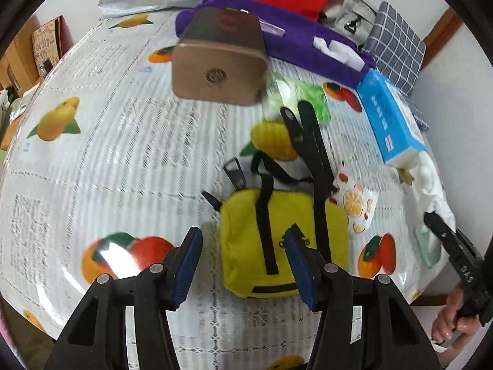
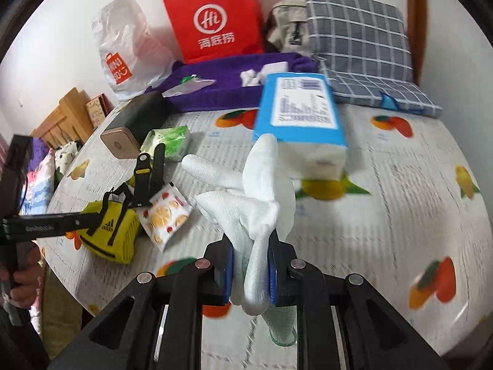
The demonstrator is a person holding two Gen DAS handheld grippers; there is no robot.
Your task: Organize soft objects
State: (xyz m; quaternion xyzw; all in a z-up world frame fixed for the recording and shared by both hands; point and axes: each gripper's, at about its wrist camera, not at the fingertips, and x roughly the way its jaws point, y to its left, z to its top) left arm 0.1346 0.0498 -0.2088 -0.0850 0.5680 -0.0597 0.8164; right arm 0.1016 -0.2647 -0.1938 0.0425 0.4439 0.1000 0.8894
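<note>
My right gripper (image 2: pixel 250 273) is shut on a bunched white cloth (image 2: pixel 246 203) and holds it above the fruit-print table cover (image 2: pixel 385 203); a pale green piece hangs below the jaws. My left gripper (image 1: pixel 243 262) is open, its blue pads on either side of a yellow pouch (image 1: pixel 246 246) with black straps, just above it. The pouch also shows in the right wrist view (image 2: pixel 120 231). A small orange-print tissue pack (image 1: pixel 354 200) lies right of the pouch. The right gripper shows at the far right of the left wrist view (image 1: pixel 431 219).
A blue tissue box (image 2: pixel 299 108) and a green packet (image 2: pixel 172 141) lie mid-table. A brown box (image 1: pixel 215 71) stands near a purple cloth (image 2: pixel 228 80). A red bag (image 2: pixel 215 21), white plastic bag (image 2: pixel 123 46) and checked cushion (image 2: pixel 363 40) line the back wall.
</note>
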